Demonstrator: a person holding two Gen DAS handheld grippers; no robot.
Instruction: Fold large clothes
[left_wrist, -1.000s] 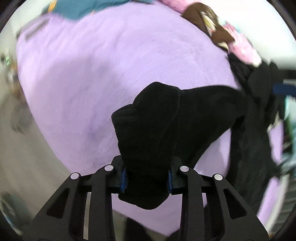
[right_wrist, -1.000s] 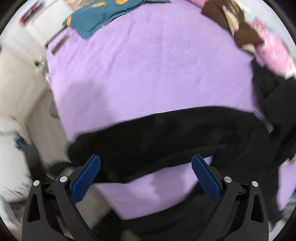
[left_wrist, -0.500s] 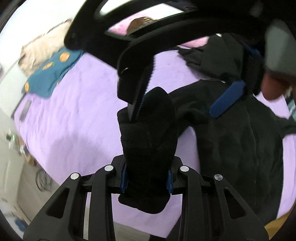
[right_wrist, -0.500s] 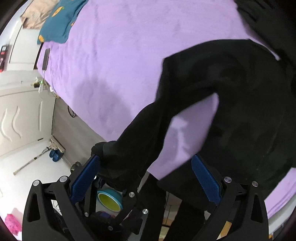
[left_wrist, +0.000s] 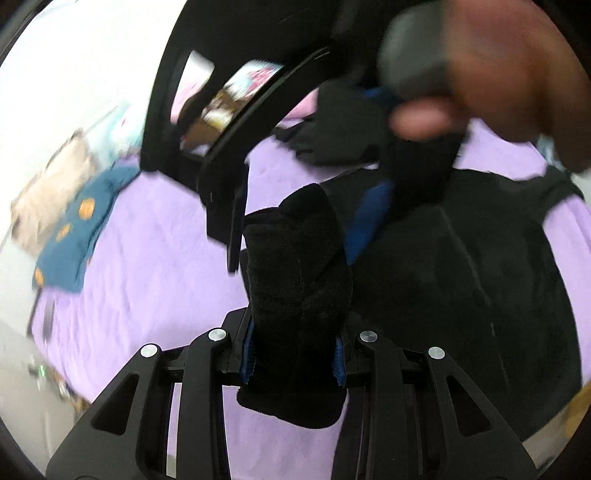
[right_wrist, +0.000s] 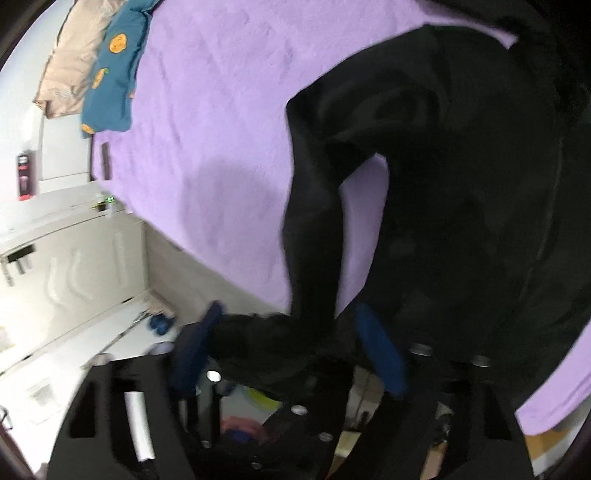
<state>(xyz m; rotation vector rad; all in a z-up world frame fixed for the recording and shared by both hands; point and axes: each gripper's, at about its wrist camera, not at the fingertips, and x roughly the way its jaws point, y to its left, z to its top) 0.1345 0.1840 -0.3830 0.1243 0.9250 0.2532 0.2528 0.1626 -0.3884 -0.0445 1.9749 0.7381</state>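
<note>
A large black garment (left_wrist: 443, 277) lies spread on the purple bed (left_wrist: 147, 258). My left gripper (left_wrist: 293, 360) is shut on the thick end of its sleeve (left_wrist: 295, 266), which stands up between the blue pads. From above comes my right gripper (left_wrist: 291, 254), held by a person's hand (left_wrist: 498, 74), its fingers on either side of the sleeve tip. In the right wrist view the sleeve (right_wrist: 314, 240) runs down from the garment (right_wrist: 461, 184) into my right gripper (right_wrist: 284, 350). Its jaws are closing with the sleeve end between them, and the pads do not clearly press.
A teal cloth with orange smileys (right_wrist: 110, 74) and a beige pillow (right_wrist: 70, 62) lie at the bed's far end. More dark clothes (left_wrist: 332, 136) are heaped beyond the garment. The bed edge drops to a pale floor (right_wrist: 92, 295) with small items on it.
My left gripper has lifted and rolled with the sleeve end. The right gripper has swung in over that end, and its jaws have narrowed around it.
</note>
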